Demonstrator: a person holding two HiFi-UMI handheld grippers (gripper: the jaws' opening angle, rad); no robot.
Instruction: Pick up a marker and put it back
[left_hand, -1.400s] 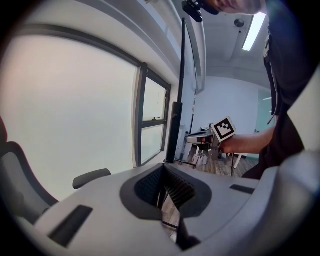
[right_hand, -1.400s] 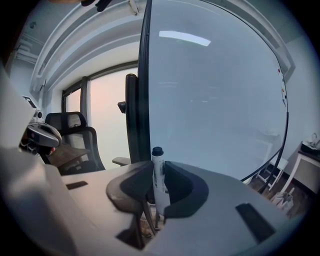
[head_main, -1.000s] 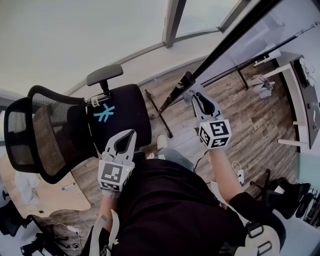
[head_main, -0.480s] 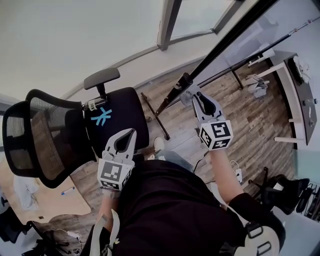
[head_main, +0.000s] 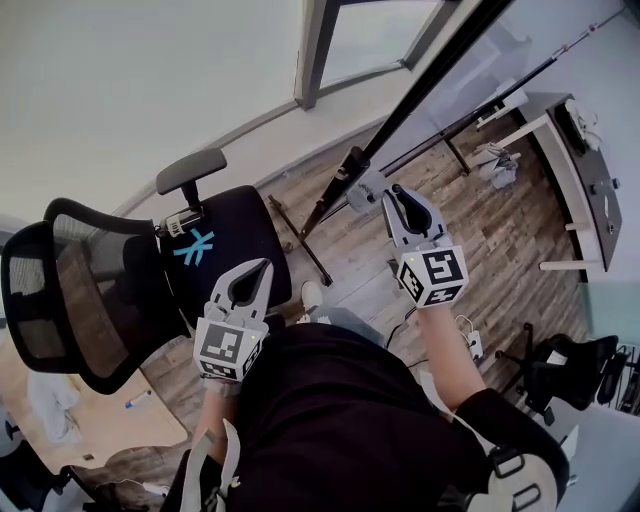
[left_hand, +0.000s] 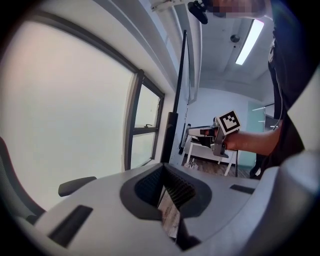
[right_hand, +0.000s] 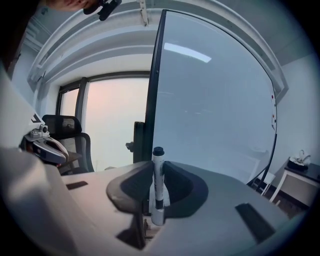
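Logged pick-up as done: found the marker (right_hand: 158, 165) clamped upright between the jaws of the right gripper (right_hand: 157, 187), dark cap up, held in the air ahead of the body and resting on no surface. Found the left gripper (left_hand: 167, 202) with jaws drawn together on nothing, only a sliver of floor showing through.

Judged put-back as not yet done. Could not pick out a tray or ledge for it in any view.

Noted the whiteboard (right_hand: 215, 100) beyond the marker, with its black frame edge (right_hand: 154, 80) in line with the jaws. Noted the office chair (head_main: 150, 280) close on the left, the white desk (head_main: 575, 150) well apart to the right, and bare wooden floor (head_main: 500, 250) between. Judged room ahead ample. Would mind the frame edge and the chair's armrest (head_main: 190, 170).
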